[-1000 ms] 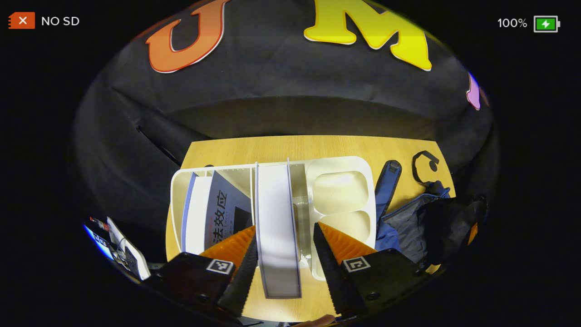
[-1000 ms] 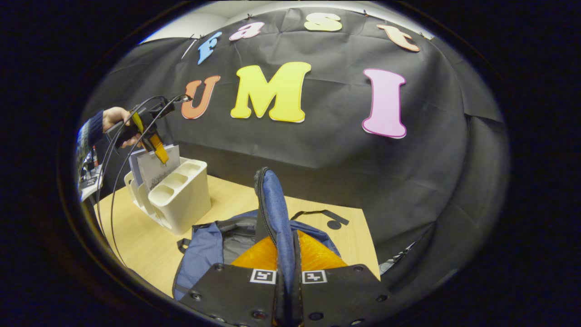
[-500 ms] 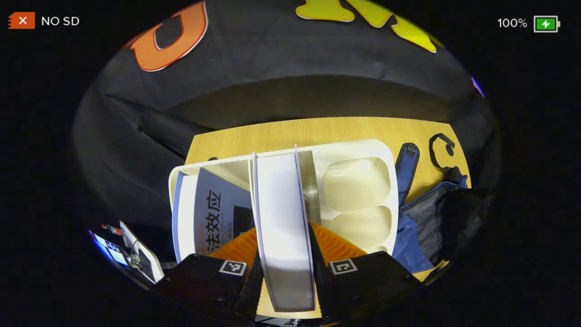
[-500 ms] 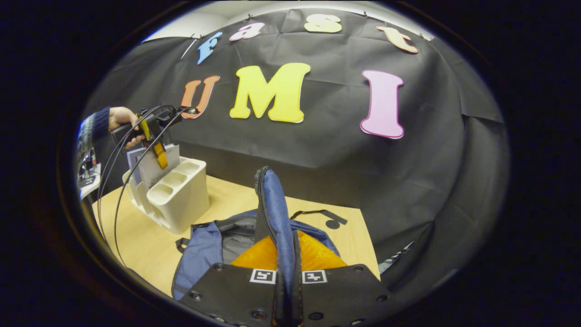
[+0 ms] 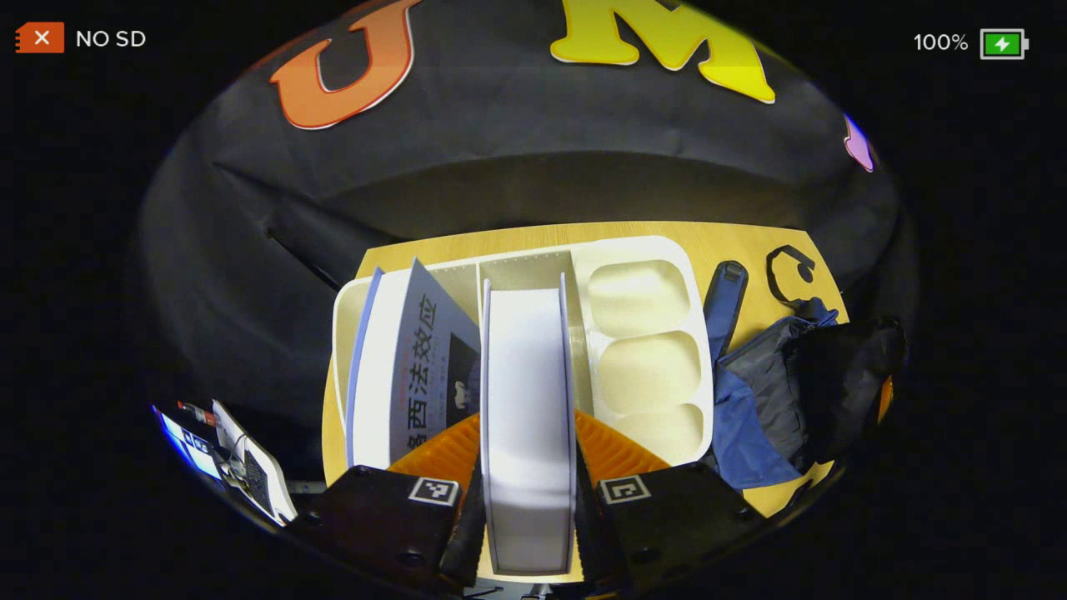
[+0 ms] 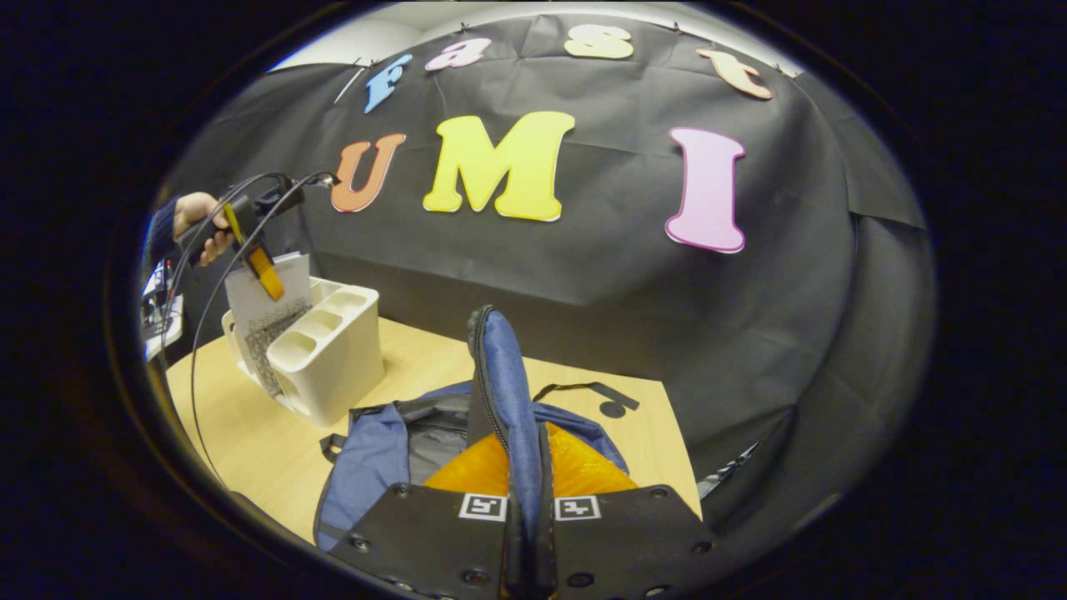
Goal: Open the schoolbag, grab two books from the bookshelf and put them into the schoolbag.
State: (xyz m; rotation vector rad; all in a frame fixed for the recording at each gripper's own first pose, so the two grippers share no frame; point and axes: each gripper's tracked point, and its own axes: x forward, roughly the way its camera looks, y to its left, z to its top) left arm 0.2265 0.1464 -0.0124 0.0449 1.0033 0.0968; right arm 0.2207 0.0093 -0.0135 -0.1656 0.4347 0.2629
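Your left gripper (image 5: 527, 492), open around the white book (image 5: 528, 417) a second ago, now clamps it and lifts it partly out of the bookshelf (image 5: 646, 333), while your right gripper (image 6: 527, 533) holds the schoolbag (image 6: 500, 392) flap open beside the bookshelf.

schoolbag (image 6: 375, 450): blue, open | white book (image 5: 528, 417): upright in bookshelf (image 5: 650, 250) | second book (image 5: 417, 358): leaning

Left gripper (image 5: 528, 492) has its jaws clamped tight, held by a hand (image 6: 200, 218); right gripper (image 6: 528, 533) jaws pinched together.
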